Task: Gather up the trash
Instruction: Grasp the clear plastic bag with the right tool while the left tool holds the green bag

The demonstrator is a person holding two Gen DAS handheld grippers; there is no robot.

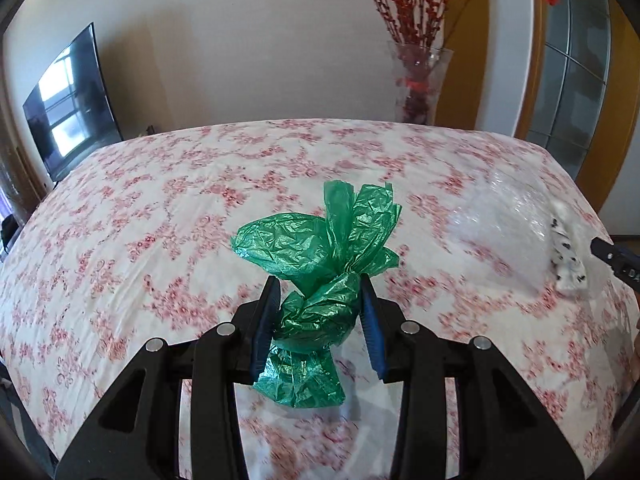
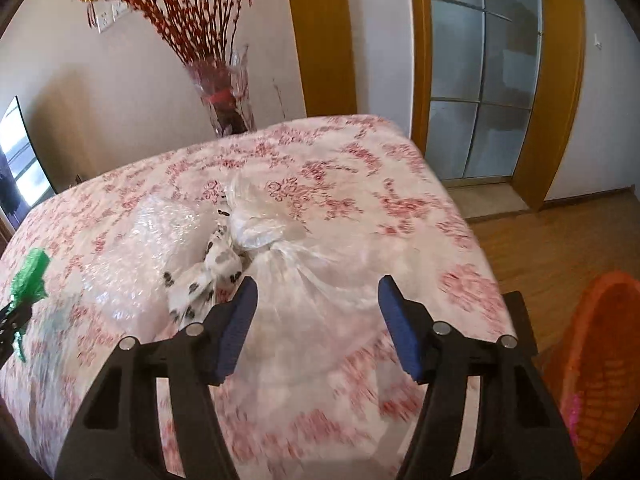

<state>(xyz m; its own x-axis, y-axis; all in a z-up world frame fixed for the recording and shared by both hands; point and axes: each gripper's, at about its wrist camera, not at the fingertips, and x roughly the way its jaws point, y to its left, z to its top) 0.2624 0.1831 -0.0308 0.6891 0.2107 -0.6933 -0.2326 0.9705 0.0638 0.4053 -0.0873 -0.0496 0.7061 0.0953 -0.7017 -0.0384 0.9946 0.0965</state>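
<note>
The left claw (image 1: 320, 316) grips a green bag (image 1: 320, 256); the right claw (image 2: 316, 320) gapes empty over the clear bag (image 2: 280, 264) left on the bed (image 1: 160, 200).

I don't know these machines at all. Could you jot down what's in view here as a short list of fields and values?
surface: flowered tablecloth
left gripper: fingers shut on crumpled green bag
right gripper: fingers apart above clear plastic bag, not pressing it
beside it: black-spotted white scrap, bubble wrap
floor: orange basket
</note>
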